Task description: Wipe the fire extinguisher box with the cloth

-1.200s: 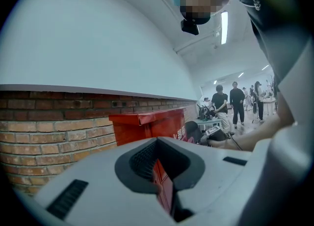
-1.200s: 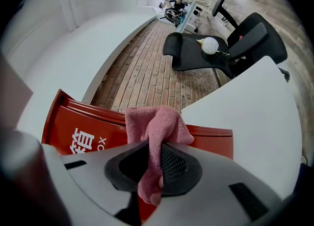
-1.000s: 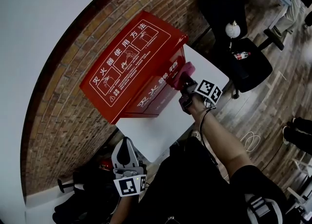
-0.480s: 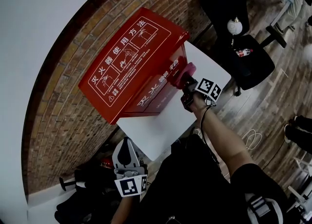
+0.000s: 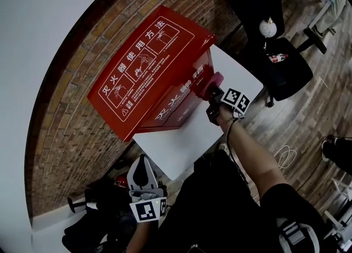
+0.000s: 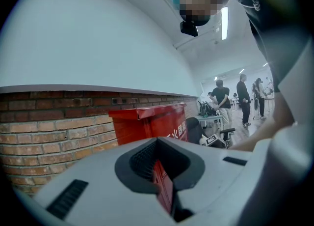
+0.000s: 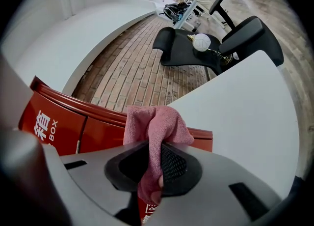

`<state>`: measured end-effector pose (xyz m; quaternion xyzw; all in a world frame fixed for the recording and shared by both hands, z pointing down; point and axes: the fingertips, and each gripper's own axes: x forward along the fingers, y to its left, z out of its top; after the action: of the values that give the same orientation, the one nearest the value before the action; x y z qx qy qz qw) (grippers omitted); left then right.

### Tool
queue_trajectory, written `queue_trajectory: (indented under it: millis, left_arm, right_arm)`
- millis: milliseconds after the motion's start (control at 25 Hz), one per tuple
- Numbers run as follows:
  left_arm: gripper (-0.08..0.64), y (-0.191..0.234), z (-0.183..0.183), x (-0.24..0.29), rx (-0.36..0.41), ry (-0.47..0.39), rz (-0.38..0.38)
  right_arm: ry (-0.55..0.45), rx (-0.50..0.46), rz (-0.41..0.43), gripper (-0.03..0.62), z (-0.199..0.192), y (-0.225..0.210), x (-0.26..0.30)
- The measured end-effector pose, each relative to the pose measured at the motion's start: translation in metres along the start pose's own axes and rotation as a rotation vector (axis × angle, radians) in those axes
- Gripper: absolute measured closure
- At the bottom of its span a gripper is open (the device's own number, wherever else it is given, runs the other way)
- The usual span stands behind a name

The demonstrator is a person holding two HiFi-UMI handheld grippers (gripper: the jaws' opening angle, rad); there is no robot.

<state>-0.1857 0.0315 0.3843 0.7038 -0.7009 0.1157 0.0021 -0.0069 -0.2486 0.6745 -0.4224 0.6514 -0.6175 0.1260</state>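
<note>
Since a second ago, our right hand-held gripper [image 5: 210, 91] has slid slightly along the front of the fire extinguisher box [image 5: 146, 59]. Its jaws are clamped on the pink cloth [image 7: 154, 122], which presses the red front near the right corner, just under the lid edge. We hold the left hand-held gripper [image 5: 142, 164] low, well apart from the box, jaws narrowly parted on nothing. A white panel [image 5: 181, 142] spreads below the box.
</note>
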Motion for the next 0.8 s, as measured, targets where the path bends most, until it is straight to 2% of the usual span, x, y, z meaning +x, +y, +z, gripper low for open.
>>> queue_trajectory:
  millis: [360,800]
  left_arm:
    - [0.511,-0.002,-0.001,0.005,0.005,0.006,0.007]
    - [0.511,-0.003,-0.002,0.007,0.017,0.002,0.011]
  right_arm:
    - [0.032,0.016,-0.041,0.531,-0.010,-0.033,0.014]
    - [0.068,-0.013,-0.107,0.531,-0.017,-0.078,0.031]
